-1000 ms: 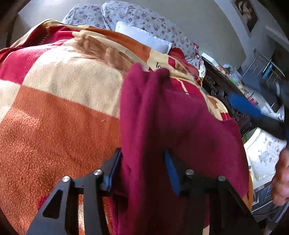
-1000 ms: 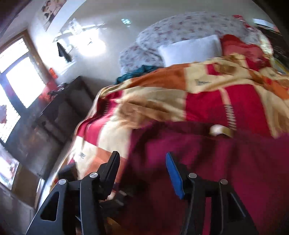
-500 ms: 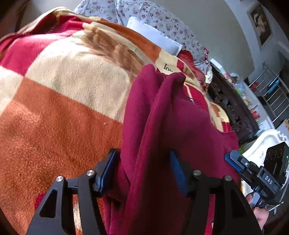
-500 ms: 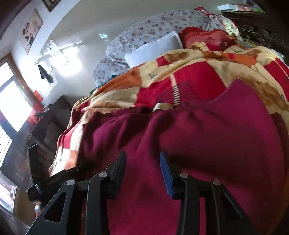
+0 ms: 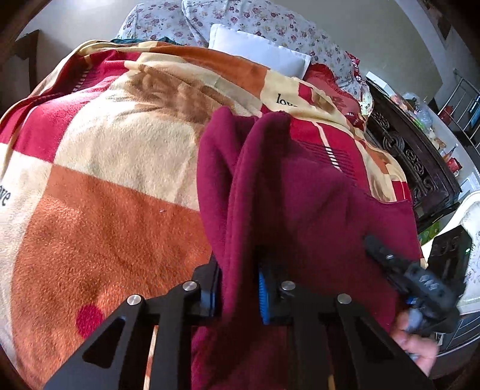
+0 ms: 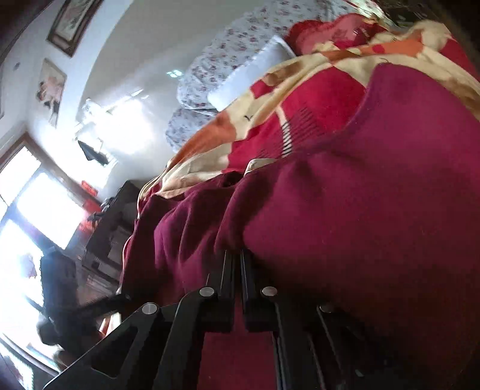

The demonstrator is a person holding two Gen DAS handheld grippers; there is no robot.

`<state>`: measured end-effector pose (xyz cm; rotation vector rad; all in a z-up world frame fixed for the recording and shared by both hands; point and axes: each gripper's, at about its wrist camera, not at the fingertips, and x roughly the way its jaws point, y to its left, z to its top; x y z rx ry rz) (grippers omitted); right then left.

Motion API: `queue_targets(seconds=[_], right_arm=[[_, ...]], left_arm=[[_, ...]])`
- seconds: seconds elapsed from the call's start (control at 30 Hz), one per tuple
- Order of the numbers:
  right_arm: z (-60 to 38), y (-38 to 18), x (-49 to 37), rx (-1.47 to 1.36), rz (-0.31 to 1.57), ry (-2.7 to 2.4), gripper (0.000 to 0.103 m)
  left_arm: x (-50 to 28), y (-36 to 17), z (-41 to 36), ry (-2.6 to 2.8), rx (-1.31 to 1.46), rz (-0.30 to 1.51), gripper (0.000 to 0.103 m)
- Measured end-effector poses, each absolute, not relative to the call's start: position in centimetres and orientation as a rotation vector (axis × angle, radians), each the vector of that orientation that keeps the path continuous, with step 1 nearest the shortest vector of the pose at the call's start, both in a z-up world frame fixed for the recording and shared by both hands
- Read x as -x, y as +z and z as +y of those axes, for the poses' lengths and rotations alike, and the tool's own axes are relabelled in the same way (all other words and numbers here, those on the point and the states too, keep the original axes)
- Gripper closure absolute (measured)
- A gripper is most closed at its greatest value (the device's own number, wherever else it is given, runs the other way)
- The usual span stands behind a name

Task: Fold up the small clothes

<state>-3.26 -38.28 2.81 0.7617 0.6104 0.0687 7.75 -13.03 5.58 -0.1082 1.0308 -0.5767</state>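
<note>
**A:** Okay, left wrist view first. We have the left gripper (image 5: 238, 288) with its jaws closing on a raised ridge of the maroon garment (image 5: 300, 210); cloth sits between the blue pads (image 5: 263, 295), bunched and lifted off the patchwork blanket (image 5: 105, 180).

**B:** Why the ridge and not a flat edge?

**A:** Our guess: pinching a gathered fold gives both layers at once, so the near edge can be carried over. Rest of the garment lies spread on the blanket to the right, running toward the dark carved cabinet (image 5: 414, 156). White pillow (image 5: 258, 49) and floral bedding (image 5: 270, 21) are well beyond, not in play.

**B:** Right gripper visible there?

**A:** Yes, low right, blurred, a hand (image 5: 417, 345) under it, tip at the garment's right edge. From that view we cannot tell how its jaws stand.

**B:** Right wrist view then.

**A:** Camera is rolled, bed tilts across the frame. Right gripper (image 6: 237, 261) has its fingers (image 6: 223, 288) pressed together, tips buried in the maroon garment's near hem. We read that as clamped on the fabric, though the pinch point itself is hidden by a bulge of cloth.

**B:** So both ends held?

**A:** Looks so: two grips on the near side, spaced apart, to keep the edge straight for a fold away from us. Fold not yet made. Risk: left pinch may slip, thick fleece.
</note>
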Motion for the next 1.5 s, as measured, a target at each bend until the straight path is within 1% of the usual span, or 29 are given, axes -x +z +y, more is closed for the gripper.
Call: queue_targets(seconds=[0.13,0.37,0.5,0.63,0.67,0.7,0.73,0.8,0.87,0.97,1.03,1.1,1.13,1.2,1.27,1.37,1.43,1.47,1.5], right_arm=[[-38.5,2.7,3.4,-0.778,0.608,0.078,0.102],[-39.6,2.4,4.1,-0.844,0.599,0.111,0.102],[-39.7,2.3,4.2,-0.856,0.6,0.124,0.102],[-41.5,2.2,5.3,-0.98,0.554,0.124,0.1],[-42.1,2.3,5.9,-1.01,0.535,0.112,0.097],[-43.2,2.3,6.7,-1.06,0.499,0.099,0.092],[-44.6,2.1,7.9,-1.145,0.445,0.1,0.083],[-46.3,1.2,8.9,-1.276,0.37,0.147,0.074],[-47.5,-0.1,9.5,-1.415,0.308,0.226,0.072],[-47.8,-0.6,9.5,-1.436,0.289,0.264,0.069],[-47.8,-0.6,9.6,-1.444,0.262,0.297,0.057],[-47.9,-0.6,9.8,-1.471,0.223,0.33,0.05],[-47.8,-0.6,9.8,-1.482,0.21,0.345,0.049],[-47.6,-0.5,9.9,-1.48,0.217,0.351,0.049],[-47.2,0.0,10.0,-1.442,0.254,0.337,0.049],[-46.4,1.2,9.8,-1.338,0.344,0.301,0.046],[-45.4,2.5,9.4,-1.202,0.451,0.257,0.042],[-44.8,3.0,9.3,-1.141,0.491,0.236,0.04],[-44.3,3.4,9.1,-1.092,0.517,0.222,0.036]], left_arm=[[-6.1,8.0,-13.8,-0.575,0.065,1.015,0.085],[-1.6,13.1,-17.9,-0.618,-0.047,0.973,0.086],[0.8,14.6,-21.0,-0.657,-0.098,0.972,0.088],[2.6,14.5,-24.1,-0.659,-0.161,0.969,0.088],[2.9,14.1,-25.0,-0.662,-0.174,0.976,0.088],[3.2,13.6,-25.8,-0.664,-0.183,0.983,0.088],[3.6,13.0,-26.4,-0.665,-0.192,0.991,0.088],[4.1,11.8,-27.3,-0.67,-0.206,1.006,0.089],[4.6,10.5,-28.1,-0.683,-0.204,1.027,0.089],[4.9,9.2,-28.7,-0.695,-0.192,1.051,0.089],[5.1,8.4,-29.0,-0.705,-0.182,1.068,0.089],[5.2,7.7,-29.1,-0.724,-0.171,1.081,0.088],[5.4,7.6,-29.2,-0.732,-0.172,1.078,0.088],[5.4,7.7,-29.0,-0.755,-0.149,1.079,0.085],[5.7,8.3,-28.3,-0.798,-0.111,1.098,0.084],[7.0,10.3,-26.4,-0.841,-0.126,1.046,0.075],[7.9,11.3,-24.7,-0.821,-0.159,0.985,0.071],[8.1,11.7,-24.0,-0.801,-0.175,0.963,0.067],[8.4,11.9,-22.8,-0.763,-0.197,0.929,0.061]])
